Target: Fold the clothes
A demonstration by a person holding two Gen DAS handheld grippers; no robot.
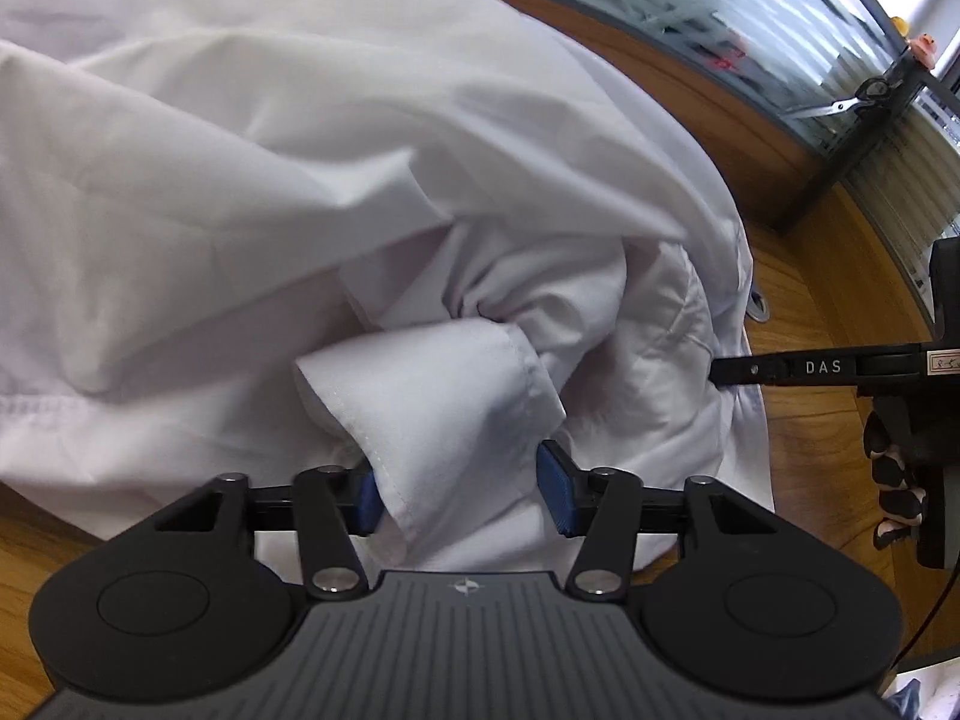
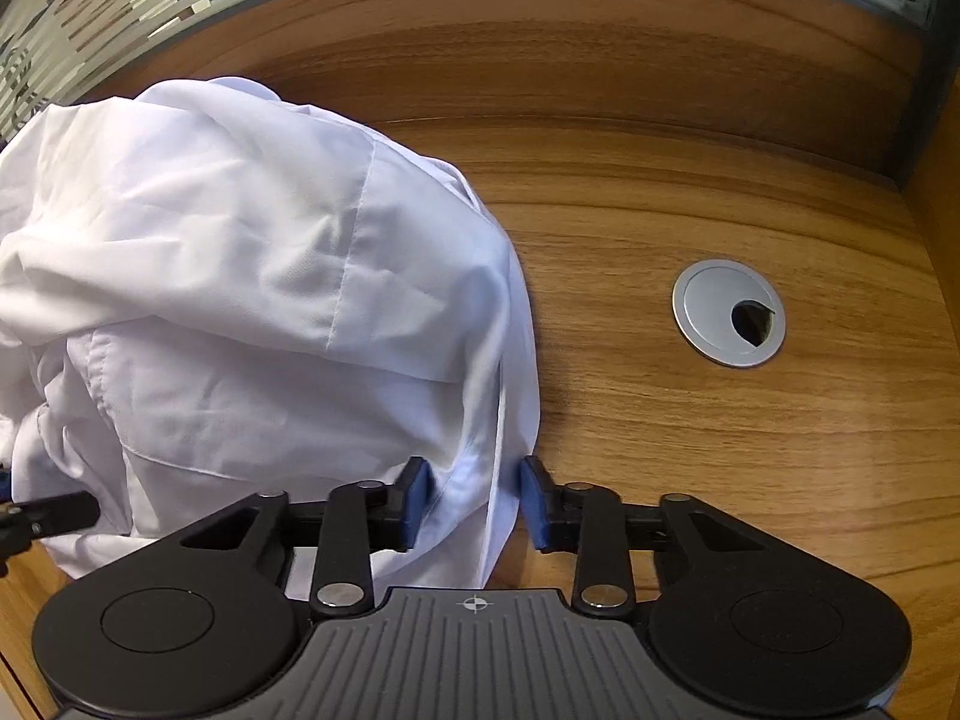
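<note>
Left tongs (image 1: 462, 489): black linkage arms, 2 blue ribbed pads, nearest the left wrist lens. Jaws partly apart, straddling a hemmed cuff-like fold (image 1: 432, 396) of the crumpled white woven shirt (image 1: 240, 180); the left pad touches the fold's hem, the right pad stands just clear of the cloth. Not yet clamped.

Right tongs (image 2: 474, 501): same build, seen close in the right wrist view and side-on at the right edge of the left wrist view. Jaws partly apart around the shirt's stitched edge; the left pad lies against the cloth, the right pad sits just beside the edge with bare wood showing at it.

Shirt, location: heaped unfolded on the brown wood-grain surface (image 2: 690, 180), left of a round silver cable grommet (image 2: 729, 313), which lies well apart from the cloth.

Step in hand, judged: taking hold at 2 points of the garment before spreading it; folding proper not begun.

Next move, judged: both pairs must close firmly on 1 layer each, then lift and draw apart to open the heap.
</note>
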